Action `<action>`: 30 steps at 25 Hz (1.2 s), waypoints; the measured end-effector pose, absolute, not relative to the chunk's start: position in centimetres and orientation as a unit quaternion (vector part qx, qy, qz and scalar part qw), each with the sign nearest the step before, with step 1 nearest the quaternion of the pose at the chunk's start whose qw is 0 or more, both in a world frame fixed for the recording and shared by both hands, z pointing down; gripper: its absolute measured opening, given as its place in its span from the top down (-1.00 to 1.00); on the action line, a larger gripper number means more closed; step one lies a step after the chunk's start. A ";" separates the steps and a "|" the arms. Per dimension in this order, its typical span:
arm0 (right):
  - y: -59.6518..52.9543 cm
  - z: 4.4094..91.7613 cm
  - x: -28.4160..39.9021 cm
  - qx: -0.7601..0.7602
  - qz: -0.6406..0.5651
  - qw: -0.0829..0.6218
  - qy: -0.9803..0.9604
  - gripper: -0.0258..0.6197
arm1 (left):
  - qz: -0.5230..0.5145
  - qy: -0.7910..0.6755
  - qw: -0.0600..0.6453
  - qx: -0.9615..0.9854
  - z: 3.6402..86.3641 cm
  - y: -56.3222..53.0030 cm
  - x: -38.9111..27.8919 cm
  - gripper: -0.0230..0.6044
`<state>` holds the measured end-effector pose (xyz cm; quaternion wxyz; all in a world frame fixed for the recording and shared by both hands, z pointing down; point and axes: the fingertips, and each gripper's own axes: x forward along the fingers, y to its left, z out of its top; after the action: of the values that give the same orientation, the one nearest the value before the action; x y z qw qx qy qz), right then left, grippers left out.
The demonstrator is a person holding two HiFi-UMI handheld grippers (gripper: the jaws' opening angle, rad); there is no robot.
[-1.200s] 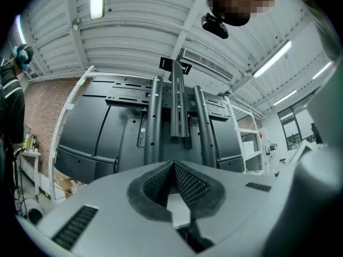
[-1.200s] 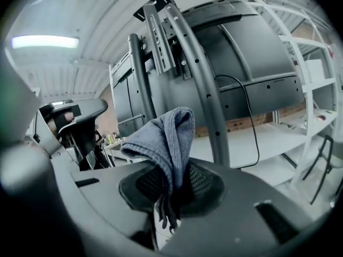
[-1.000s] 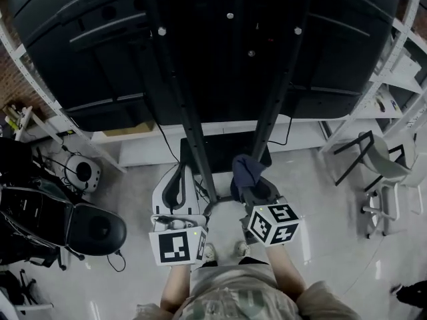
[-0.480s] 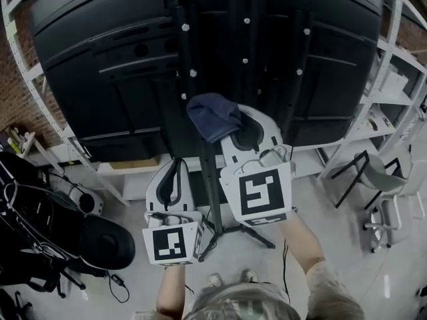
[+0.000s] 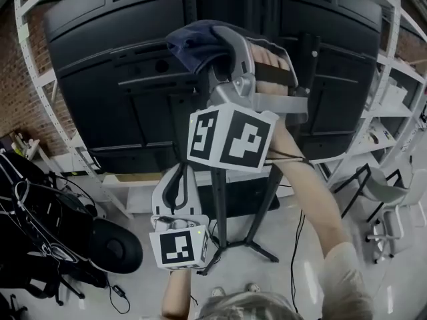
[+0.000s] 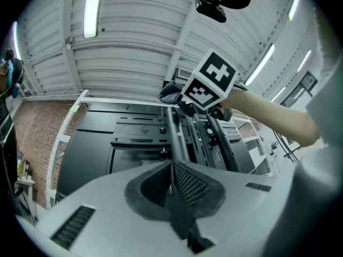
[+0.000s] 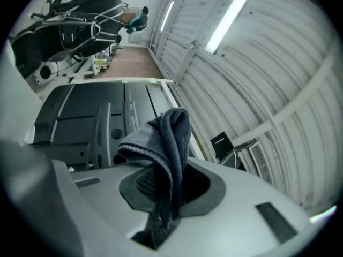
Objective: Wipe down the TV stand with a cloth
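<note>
The right hand-held gripper (image 7: 163, 194) pinched a crumpled dark blue cloth (image 7: 167, 138), raised high by the black metal TV stand (image 5: 219, 202); the left hand-held gripper (image 6: 172, 191) hung lower, jaws pressed together on nothing.

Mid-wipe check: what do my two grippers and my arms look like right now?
The left gripper and right gripper are light grey moulded shells with dark mesh-textured jaw pads. Each carries a white cube printed with black square markers. The right arm wears a pale short sleeve; both forearms are bare.
</note>
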<state>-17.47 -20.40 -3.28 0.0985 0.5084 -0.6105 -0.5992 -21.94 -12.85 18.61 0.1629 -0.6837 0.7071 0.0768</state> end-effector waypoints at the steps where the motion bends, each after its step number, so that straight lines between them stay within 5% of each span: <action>1: -20.7 -3.7 -17.7 0.513 -0.605 0.107 -0.600 0.74 | 0.078 0.708 0.164 -0.682 18.5 -12.8 -22.1 0.88; 8: -23.4 -2.6 -18.9 0.511 -0.614 0.166 -0.578 0.74 | 0.081 0.713 0.164 -0.677 18.7 -12.3 -22.7 0.88; 30: -23.6 3.4 -19.5 0.487 -0.618 0.206 -0.582 0.74 | 0.063 0.709 0.143 -0.688 20.7 -13.1 -22.4 0.88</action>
<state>-19.53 -23.60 3.43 0.2059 0.4869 -0.5820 -0.6179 -22.44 -13.14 20.73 0.1428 -0.6881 0.7085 0.0634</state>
